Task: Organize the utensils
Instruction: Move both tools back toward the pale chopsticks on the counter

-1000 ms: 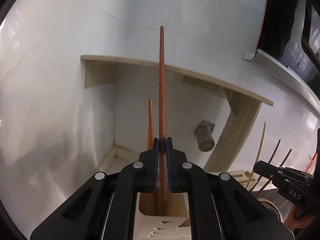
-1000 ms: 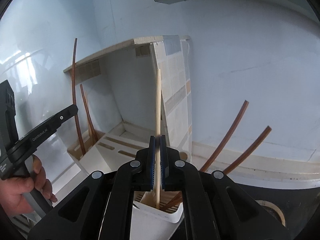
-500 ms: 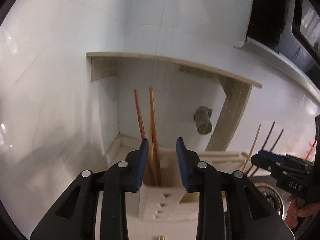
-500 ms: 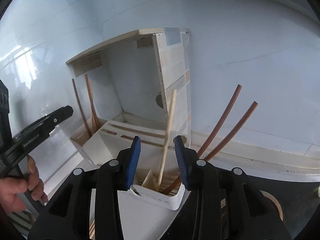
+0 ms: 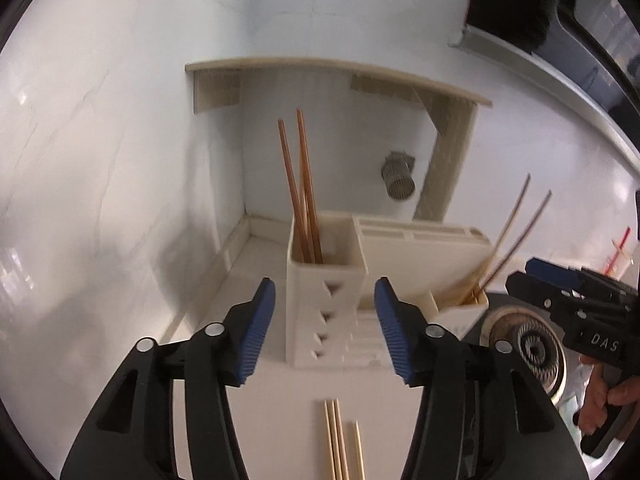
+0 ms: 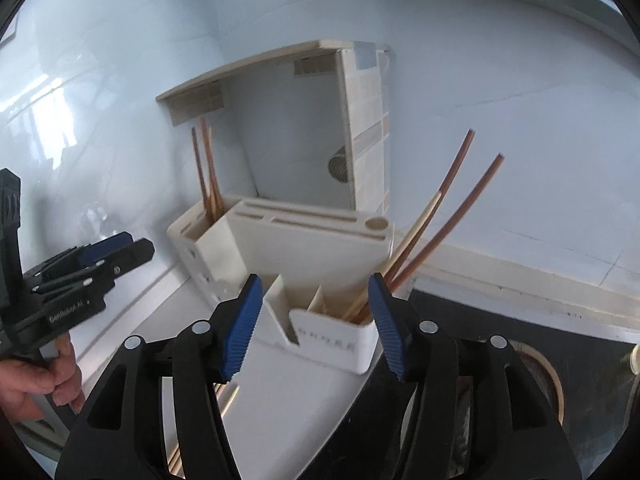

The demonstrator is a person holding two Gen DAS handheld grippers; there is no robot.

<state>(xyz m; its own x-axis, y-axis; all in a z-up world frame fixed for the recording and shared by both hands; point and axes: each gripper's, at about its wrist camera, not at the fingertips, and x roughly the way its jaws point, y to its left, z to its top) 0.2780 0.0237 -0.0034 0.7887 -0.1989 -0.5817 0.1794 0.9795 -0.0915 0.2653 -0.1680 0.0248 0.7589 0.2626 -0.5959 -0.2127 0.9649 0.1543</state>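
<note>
A cream utensil holder [image 5: 328,304] stands on the counter; it also shows in the right wrist view [image 6: 304,248]. Two reddish-brown chopsticks [image 5: 300,188] stand in its left compartment. Two brown chopsticks [image 6: 444,220] and a pale one [image 6: 416,224] lean in the right compartment [image 6: 340,320]. My left gripper [image 5: 324,328] is open and empty, pulled back in front of the holder. My right gripper [image 6: 316,320] is open and empty, just in front of the right compartment. Pale chopsticks [image 5: 338,440] lie on the counter below my left gripper.
A tiled niche with a shelf top [image 5: 336,68] stands behind the holder, with a drain strainer [image 5: 398,178] on its back wall. A black stove with a burner [image 5: 528,348] is to the right. White walls close in at the left.
Both grippers opened, released their chopsticks into the holder's compartments, and drew back and up from the holder.
</note>
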